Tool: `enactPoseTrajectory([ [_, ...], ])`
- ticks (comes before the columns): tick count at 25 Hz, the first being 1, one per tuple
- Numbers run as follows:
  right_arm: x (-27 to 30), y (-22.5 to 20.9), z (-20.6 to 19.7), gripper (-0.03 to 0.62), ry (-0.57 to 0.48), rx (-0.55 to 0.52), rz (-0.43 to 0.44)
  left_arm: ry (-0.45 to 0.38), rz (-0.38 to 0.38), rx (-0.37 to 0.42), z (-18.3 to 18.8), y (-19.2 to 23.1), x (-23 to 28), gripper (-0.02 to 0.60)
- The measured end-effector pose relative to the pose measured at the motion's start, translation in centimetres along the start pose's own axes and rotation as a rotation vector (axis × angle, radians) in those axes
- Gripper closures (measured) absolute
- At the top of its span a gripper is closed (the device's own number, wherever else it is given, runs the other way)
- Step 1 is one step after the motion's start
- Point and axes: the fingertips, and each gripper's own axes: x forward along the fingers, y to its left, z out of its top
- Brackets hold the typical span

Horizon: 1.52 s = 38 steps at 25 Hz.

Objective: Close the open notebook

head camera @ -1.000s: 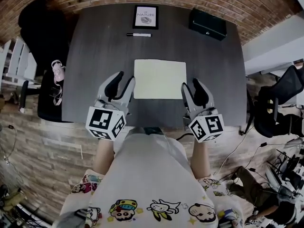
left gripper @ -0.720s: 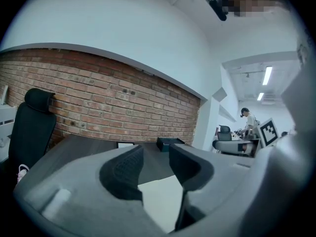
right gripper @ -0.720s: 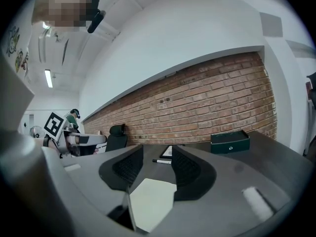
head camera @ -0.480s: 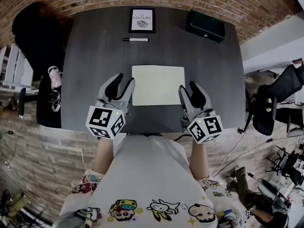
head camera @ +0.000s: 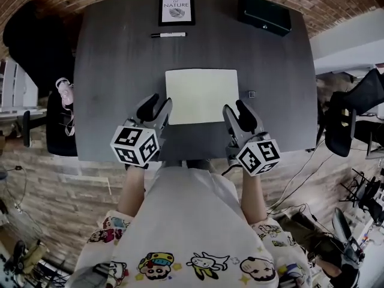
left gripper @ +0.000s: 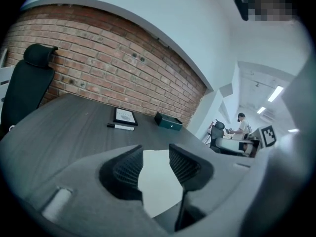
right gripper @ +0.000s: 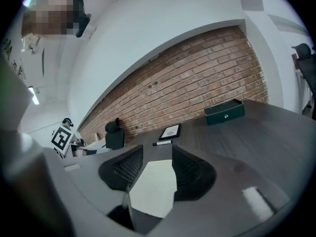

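With left tongs (head camera: 157, 102) and right tongs (head camera: 235, 107) both spread empty, a low nudge might skid the seemingly flat notebook (head camera: 201, 95).

Dark table (head camera: 120, 71): open notebook (head camera: 201, 96) lies just ahead, between left gripper (head camera: 157, 104) and right gripper (head camera: 234, 108). Marker (head camera: 168, 35), framed print (head camera: 176, 8) and green box (head camera: 266, 14) lie farther ahead.

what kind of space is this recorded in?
Probably an office meeting room: a dark table with an office chair beside it, a brick wall behind, and a person sitting at desks further back.
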Motion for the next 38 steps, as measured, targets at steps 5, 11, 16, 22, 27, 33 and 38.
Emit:
enactPoseTrajectory([
  [5, 0.3, -1.1, -2.6, 0.416, 0.031, 0.096, -0.009, 0.053, 0.008, -0.063, -2.8, 1.4, 1.4, 0.423],
  [11, 0.9, -1.4, -6.9, 0.416, 0.106, 0.182, -0.014, 0.097, 0.016, -0.182, -6.4, 3.3, 2.7, 0.423],
  [16, 0.9, -1.6, -9.5, 0.415, 0.127, 0.283, -0.018, 0.131, 0.013, -0.292, -9.2, 4.2, 3.9, 0.423],
  [22, 0.8, -1.5, -10.7, 0.416, 0.14, 0.309, -0.013, 0.145, 0.025, -0.367, -11.4, 5.1, 4.8, 0.423],
  [27, 0.7, -1.4, -10.8, 0.418, 0.139, 0.332, -0.003, 0.145, 0.033, -0.375, -11.9, 5.1, 5.2, 0.423],
  [33, 0.8, -0.9, -11.2, 0.419, 0.158, 0.338, 0.001, 0.231, 0.062, -0.389, -12.9, 4.8, 5.9, 0.42],
  [38, 0.9, -1.0, -11.4, 0.424, 0.162, 0.344, -0.004, 0.286, 0.126, -0.437, -13.8, 5.9, 6.0, 0.469],
])
